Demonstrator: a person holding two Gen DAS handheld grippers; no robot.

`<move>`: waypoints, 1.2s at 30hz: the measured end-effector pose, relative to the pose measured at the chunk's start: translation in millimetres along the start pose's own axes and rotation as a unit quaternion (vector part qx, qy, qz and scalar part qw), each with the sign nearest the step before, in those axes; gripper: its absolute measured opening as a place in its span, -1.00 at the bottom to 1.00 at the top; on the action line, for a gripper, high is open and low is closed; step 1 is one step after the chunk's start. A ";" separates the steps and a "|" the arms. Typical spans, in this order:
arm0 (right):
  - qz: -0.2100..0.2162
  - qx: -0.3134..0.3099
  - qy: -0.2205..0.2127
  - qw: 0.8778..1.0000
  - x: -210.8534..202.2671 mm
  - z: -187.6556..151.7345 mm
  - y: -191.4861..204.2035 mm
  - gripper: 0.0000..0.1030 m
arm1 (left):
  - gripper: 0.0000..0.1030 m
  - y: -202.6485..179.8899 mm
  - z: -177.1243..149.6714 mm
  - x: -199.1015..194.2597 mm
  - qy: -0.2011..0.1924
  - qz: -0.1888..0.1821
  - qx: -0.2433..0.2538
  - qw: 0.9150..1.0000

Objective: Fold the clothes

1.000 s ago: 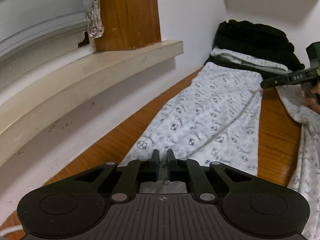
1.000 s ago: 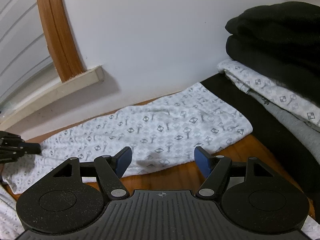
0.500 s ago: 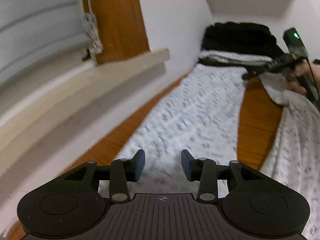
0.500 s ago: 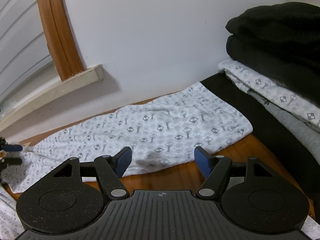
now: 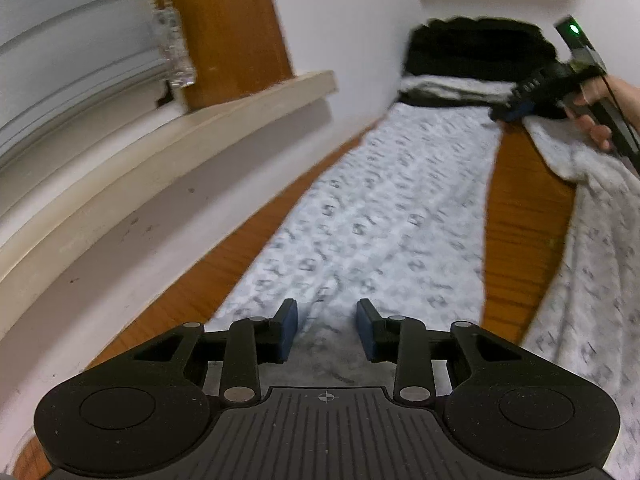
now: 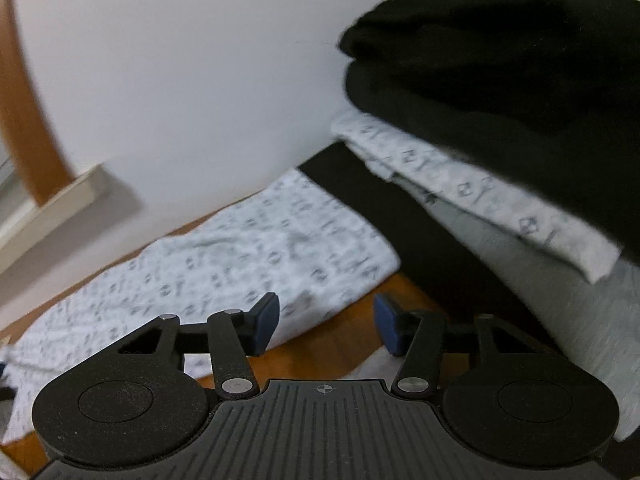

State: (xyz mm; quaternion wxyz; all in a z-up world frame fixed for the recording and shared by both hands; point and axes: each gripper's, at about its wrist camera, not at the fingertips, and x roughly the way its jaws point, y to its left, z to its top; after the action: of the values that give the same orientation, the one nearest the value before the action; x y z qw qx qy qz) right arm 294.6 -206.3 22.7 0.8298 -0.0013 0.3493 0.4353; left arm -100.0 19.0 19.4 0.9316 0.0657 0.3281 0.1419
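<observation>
- The patterned cloth (image 5: 384,216) lies as a long strip on the counter (image 5: 520,216), running from the left tool (image 5: 327,330) at bottom centre up to the stack (image 5: 472,60) at upper right.
- Left tool: jaws parted and closing, cloth beneath them, nothing pinched yet.
- Right tool (image 6: 326,322) (over the strip's far corner, lower centre of its view) is closing too, holding nothing.
- Each tool sits at one end of the long axis, so the fold would likely run end to end.

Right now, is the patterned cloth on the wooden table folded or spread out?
Spread out: the patterned cloth lies flat in one long strip along the wooden table.
</observation>
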 end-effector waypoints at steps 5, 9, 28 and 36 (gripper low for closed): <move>0.013 0.017 0.001 1.000 5.8 5.9 -9.1 -0.53 | -0.80 17.4 -1.3 3.3 -0.009 0.002 -0.049 0.999; 0.020 0.020 -0.027 0.999 1.5 11.1 -11.8 -0.90 | -0.92 23.6 -3.4 2.7 -0.010 -0.002 -0.063 0.998; -0.002 0.059 -0.013 0.998 7.5 14.9 -14.1 -0.24 | -0.97 40.7 -6.6 -3.2 -0.014 -0.007 -0.101 0.995; -0.020 0.036 -0.017 0.999 13.2 13.4 -9.1 -0.25 | -0.97 44.5 -10.0 1.0 -0.005 -0.005 -0.109 0.994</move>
State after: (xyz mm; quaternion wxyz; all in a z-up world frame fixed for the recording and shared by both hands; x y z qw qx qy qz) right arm 313.9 -198.3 22.4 0.8437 0.0289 0.3504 0.4057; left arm -115.5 61.9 20.7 0.9356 -0.0376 0.3062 0.1716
